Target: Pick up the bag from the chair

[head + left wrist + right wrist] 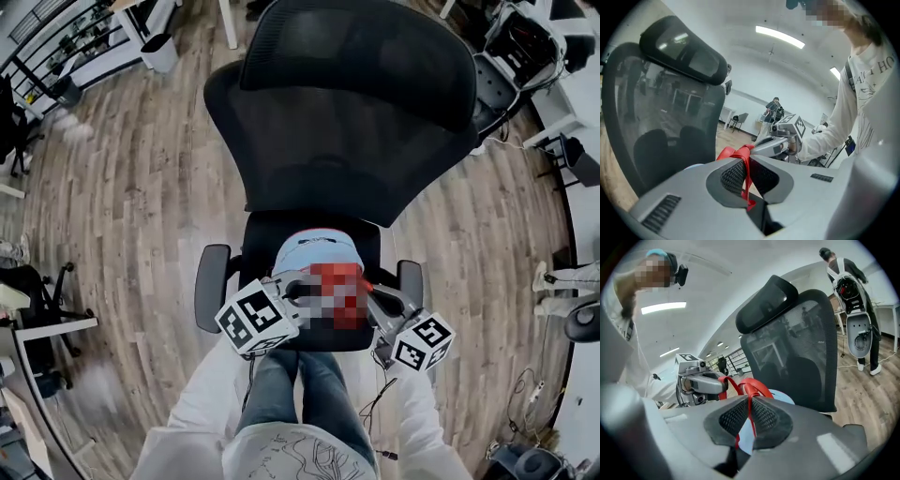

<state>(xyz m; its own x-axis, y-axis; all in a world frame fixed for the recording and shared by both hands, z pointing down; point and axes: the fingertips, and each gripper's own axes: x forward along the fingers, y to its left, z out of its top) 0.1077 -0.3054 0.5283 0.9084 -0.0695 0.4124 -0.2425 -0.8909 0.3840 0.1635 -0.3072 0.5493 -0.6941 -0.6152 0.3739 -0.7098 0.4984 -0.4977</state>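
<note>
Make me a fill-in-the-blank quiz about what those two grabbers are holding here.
1. The left gripper and the right gripper are each shut on a ____ handle.
2. The bag is light ____.
3. The chair behind it is ____.
4. The floor is made of ____.

Missing words: red; blue; black; wood.

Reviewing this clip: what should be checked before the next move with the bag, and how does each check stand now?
1. left gripper shut on a red handle: ok.
2. right gripper shut on a red handle: ok.
3. bag lifted clear of the chair seat: cannot tell.
4. bag apart from both armrests: ok.
</note>
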